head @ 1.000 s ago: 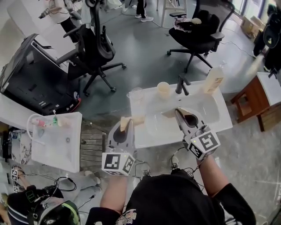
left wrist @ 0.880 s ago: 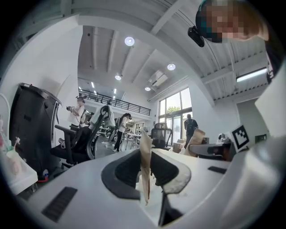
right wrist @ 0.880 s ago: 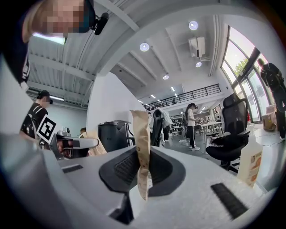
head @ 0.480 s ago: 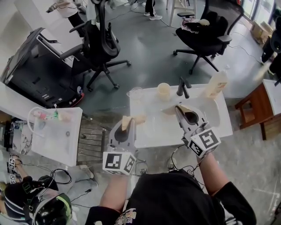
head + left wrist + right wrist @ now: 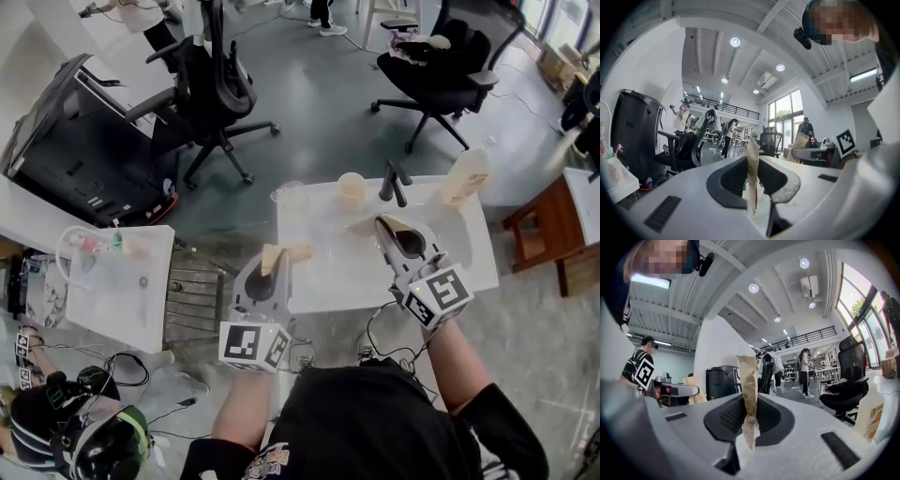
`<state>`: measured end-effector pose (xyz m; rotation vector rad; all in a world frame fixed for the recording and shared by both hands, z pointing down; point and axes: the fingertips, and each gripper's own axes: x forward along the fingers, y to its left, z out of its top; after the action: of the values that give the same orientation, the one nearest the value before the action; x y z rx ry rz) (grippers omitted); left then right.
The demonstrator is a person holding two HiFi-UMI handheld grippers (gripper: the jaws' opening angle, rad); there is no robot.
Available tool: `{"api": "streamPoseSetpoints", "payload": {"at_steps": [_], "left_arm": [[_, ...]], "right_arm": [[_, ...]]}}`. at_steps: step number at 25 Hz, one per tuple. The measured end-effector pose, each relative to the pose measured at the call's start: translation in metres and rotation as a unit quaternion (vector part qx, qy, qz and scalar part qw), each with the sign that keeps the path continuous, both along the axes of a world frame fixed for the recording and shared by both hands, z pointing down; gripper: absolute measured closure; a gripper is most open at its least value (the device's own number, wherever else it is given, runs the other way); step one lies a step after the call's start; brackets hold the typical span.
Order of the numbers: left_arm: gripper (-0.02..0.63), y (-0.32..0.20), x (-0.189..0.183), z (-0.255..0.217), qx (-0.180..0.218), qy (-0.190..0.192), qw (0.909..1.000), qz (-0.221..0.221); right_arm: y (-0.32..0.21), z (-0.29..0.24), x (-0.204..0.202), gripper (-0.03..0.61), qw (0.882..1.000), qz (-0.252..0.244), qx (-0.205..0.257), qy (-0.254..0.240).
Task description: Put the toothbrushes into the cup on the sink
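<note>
On the white sink counter (image 5: 469, 267) stand a cream cup (image 5: 351, 190), a clear cup (image 5: 290, 199) at the far left corner, a dark faucet (image 5: 393, 182) and a pale bottle (image 5: 466, 175). My left gripper (image 5: 274, 265) hovers at the counter's left edge, shut on a tan paper-wrapped toothbrush (image 5: 284, 254). In the left gripper view the wrapper (image 5: 752, 171) stands upright, pinched between the jaws. My right gripper (image 5: 383, 228) is over the middle of the counter, below the faucet, shut on a second tan wrapped toothbrush (image 5: 364, 225), which shows as a strip (image 5: 749, 399) in the right gripper view.
A low white table (image 5: 122, 314) with small items stands to the left, with a black cabinet (image 5: 66, 159) behind it. Two black office chairs (image 5: 211, 89) stand beyond the counter. A wooden stand (image 5: 544, 225) is at the right. People stand far off.
The head view has drifted slightly, so the scene sits a little higher. Both grippers keep their packets and their places over the counter.
</note>
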<state>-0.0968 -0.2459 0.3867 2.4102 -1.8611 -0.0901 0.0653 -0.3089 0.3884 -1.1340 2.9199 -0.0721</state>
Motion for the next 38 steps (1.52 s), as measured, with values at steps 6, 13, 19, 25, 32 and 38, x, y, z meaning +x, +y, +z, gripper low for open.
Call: {"api": "streamPoseSetpoints", "payload": {"at_steps": [6,13,19,25,32,38], "left_arm": [[0.552,0.003,0.015,0.005,-0.001,-0.003,1.0000,0.005],[0.552,0.008,0.008,0.006,-0.009,-0.001,1.0000,0.003],[0.552,0.014,0.016,0.012,-0.011,-0.003,0.9999,0.000],[0.552,0.017,0.010,0.012,-0.016,-0.004,0.9999,0.001],[0.552,0.018,0.006,0.020,-0.024,-0.004,0.9997,-0.006],[0.552,0.015,0.000,0.029,-0.034,-0.006,0.9993,-0.014]], "right_arm": [[-0.011,0.001,0.013,0.534,1.000,0.002,0.005,0.002],[-0.036,0.001,0.005,0.534,1.000,0.007,0.018,0.014],[-0.066,0.014,0.007,0.534,0.999,0.013,0.024,0.018],[-0.101,0.036,-0.005,0.534,0.999,0.029,0.018,0.035],[-0.140,0.070,-0.013,0.534,0.997,0.041,0.000,0.061],[-0.169,0.108,-0.019,0.534,0.995,0.048,-0.024,0.084]]}}
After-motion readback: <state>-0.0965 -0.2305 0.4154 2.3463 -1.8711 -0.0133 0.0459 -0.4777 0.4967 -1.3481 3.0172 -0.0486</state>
